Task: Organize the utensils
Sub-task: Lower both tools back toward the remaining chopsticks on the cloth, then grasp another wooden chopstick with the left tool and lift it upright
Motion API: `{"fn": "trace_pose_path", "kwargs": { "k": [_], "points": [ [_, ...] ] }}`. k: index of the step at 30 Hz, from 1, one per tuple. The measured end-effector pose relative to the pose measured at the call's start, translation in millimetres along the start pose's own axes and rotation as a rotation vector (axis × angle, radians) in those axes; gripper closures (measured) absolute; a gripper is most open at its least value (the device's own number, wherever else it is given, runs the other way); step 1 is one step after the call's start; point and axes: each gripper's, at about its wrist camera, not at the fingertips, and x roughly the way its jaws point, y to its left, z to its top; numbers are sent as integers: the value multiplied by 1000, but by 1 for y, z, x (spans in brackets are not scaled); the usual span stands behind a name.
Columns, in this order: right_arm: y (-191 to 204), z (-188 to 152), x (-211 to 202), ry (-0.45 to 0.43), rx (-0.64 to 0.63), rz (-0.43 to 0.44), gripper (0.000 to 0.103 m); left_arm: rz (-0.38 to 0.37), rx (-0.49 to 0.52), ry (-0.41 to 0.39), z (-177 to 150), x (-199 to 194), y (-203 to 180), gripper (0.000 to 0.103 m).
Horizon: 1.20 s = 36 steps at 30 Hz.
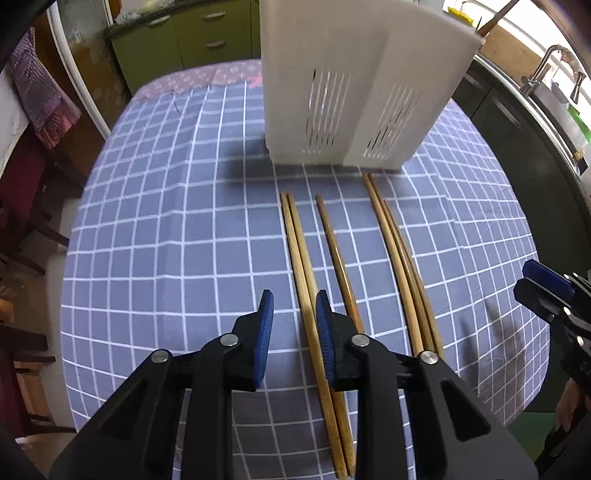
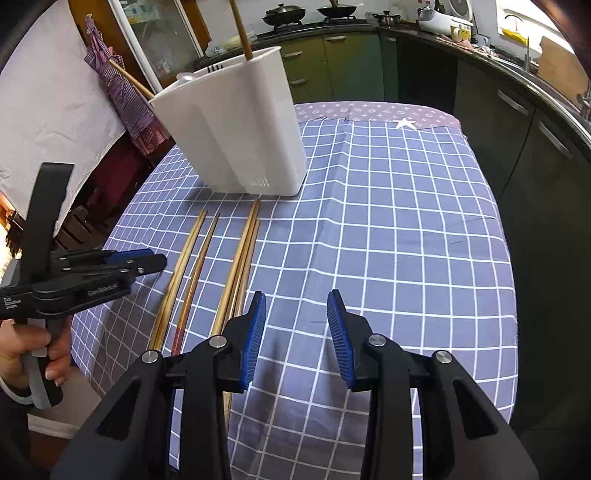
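Note:
Several wooden chopsticks lie side by side on the blue checked tablecloth, pointing at a white slotted utensil holder. A left pair, a single darker stick and a right pair show in the left wrist view. My left gripper is open and empty, just above the left pair's near part. My right gripper is open and empty, over bare cloth to the right of the chopsticks. The holder has two chopsticks standing in it.
The table's left edge drops to chairs. A counter with a sink and tap runs on the right. Green cabinets and a stove with pans are at the back. The left gripper shows in the right wrist view.

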Motion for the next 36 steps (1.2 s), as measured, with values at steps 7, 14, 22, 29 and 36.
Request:
{"fn": "trace_pose_path", "kwargs": {
  "k": [7,14,22,29,36],
  "points": [
    [2,-1,0,6,-3,16,68,5,-26,28,1,14,4,84],
    [1,-1,0,13,3,28,68,-13,-20,35,7,22,-1,84],
    [0,-3,-3,13,-2,32,67,1,-43,77,12,26,6,84],
    [2,-3,-2,12,-4,38,64,15,-23,71,18,33,-4,84],
    [0,-3,-3,12,-7,34,64,21,-27,79,21,33,-7,96]
  ]
}}
